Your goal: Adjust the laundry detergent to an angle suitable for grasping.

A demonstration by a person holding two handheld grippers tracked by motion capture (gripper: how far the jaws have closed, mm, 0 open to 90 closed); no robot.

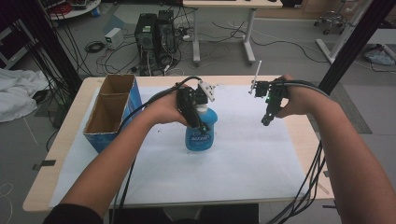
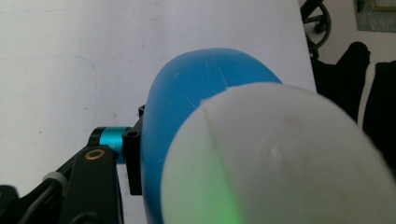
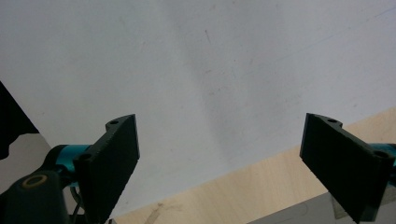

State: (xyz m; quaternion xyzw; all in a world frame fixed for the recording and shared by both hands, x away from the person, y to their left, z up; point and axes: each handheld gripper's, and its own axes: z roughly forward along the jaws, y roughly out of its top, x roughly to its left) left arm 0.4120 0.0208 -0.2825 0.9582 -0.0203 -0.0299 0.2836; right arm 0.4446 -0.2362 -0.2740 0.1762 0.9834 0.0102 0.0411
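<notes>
white sheet (image 1: 243, 158) covers wooden table (image 1: 70, 140); cables (image 1: 107, 51) on floor.

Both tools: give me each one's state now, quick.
Left tool: closed on the blue spray bottle, gripping it near the top.
Right tool: open, nothing between the jaws, held above the white sheet.

We see the table (image 1: 70, 154) across the middle of the high view, a paper sheet (image 1: 243, 168) spread over most of its top. At the sheet's left edge stands an open cardboard box (image 1: 112, 112), and near the frame's centre a spray bottle (image 1: 200, 133) stands on the sheet, with the left gripper (image 1: 198, 122) against its upper part and the right gripper (image 1: 267, 119) well apart, right of centre. Behind the table, in the upper part of the frame, computer towers (image 1: 156, 35) stand on the floor before a desk (image 1: 224, 28).
</notes>
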